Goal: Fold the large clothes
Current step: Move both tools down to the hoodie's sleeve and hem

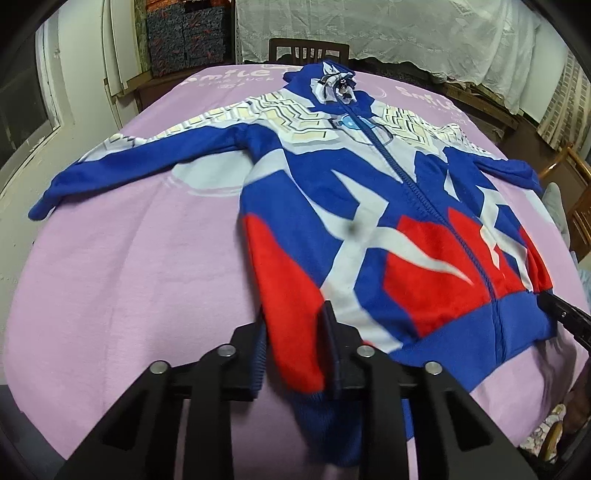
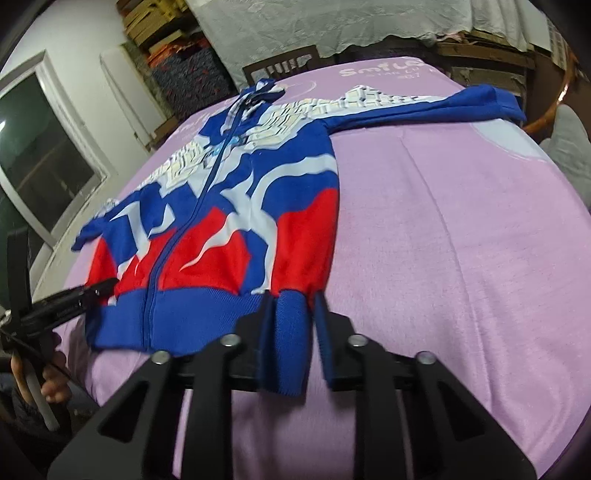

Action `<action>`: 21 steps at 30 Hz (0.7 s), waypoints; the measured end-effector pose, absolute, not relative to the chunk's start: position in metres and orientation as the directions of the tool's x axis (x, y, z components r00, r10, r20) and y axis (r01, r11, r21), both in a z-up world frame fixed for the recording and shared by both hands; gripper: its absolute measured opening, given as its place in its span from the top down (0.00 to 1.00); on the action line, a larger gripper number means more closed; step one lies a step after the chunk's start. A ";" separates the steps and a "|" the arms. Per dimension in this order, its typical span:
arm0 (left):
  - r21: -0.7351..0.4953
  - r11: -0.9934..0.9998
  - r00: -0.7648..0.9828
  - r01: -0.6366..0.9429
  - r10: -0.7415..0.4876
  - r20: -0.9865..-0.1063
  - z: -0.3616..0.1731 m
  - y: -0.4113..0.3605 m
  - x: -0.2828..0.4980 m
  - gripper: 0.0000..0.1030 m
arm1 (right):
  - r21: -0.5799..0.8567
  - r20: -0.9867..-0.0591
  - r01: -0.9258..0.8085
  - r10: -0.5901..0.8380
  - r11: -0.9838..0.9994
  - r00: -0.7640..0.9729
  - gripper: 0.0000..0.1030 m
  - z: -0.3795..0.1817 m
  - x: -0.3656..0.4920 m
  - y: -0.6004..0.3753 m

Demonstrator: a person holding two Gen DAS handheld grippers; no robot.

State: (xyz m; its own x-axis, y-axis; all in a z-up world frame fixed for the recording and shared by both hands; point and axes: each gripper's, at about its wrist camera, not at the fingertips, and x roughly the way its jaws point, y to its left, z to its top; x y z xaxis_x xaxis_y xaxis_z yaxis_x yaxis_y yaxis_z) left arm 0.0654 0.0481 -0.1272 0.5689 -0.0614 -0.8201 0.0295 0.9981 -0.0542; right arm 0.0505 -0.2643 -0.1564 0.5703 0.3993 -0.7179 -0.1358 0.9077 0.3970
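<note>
A zip-front hooded jacket of soft fleece in blue, red and white point(image 1: 369, 206) lies spread flat, front side up, on a tabletop covered with a lilac-pink cloth with pale printed letters point(image 1: 129, 277). Its hood is at the far end from both tongs and its two sleeves stretch out to the sides.

The left tongs point(image 1: 295, 347) are clamped on the near left corner of the jacket, where the red panel meets the ribbed blue hem band point(image 1: 480, 328). The cloth bunches up between the two black fingers point(image 1: 334, 354) and hangs a little in front of them. The zip runs away from these tongs toward the hood, slightly to their right.

The right tongs point(image 2: 291, 332) are clamped on the near right corner of the same hem band; a fold of blue ribbed cloth stands between their fingers point(image 2: 323, 332). In the right wrist view the left tongs show at the left edge, with the person's hand point(image 2: 51, 384) on the handle below them. In the left wrist view the tip of the right tongs shows at the right edge, at the hem.

Beyond the far edge of the tabletop, past the hood, stands a dark wooden chair point(image 1: 308, 51), and behind it hangs a white lace cloth point(image 1: 406, 29).
</note>
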 end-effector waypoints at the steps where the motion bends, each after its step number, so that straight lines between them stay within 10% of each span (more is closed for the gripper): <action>1: -0.059 0.998 0.567 0.029 -0.065 -0.821 -0.127 0.052 0.063 0.74 | 0.397 -0.725 -0.145 0.407 0.906 0.556 0.86 -0.156 0.047 -0.264; 21: -0.052 0.990 0.591 0.132 -0.121 -0.797 -0.092 -0.002 0.246 0.41 | 0.517 -0.647 -0.228 0.551 0.825 0.527 0.71 -0.119 0.242 -0.233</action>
State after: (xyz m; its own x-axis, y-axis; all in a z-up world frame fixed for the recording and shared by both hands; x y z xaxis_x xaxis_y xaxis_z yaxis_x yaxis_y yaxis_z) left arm 0.2460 -0.0015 -0.0916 0.5913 -0.1209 -0.7973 0.1316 0.9899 -0.0525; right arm 0.2418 -0.2330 -0.1190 0.5273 0.5509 -0.6468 -0.2279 0.8251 0.5170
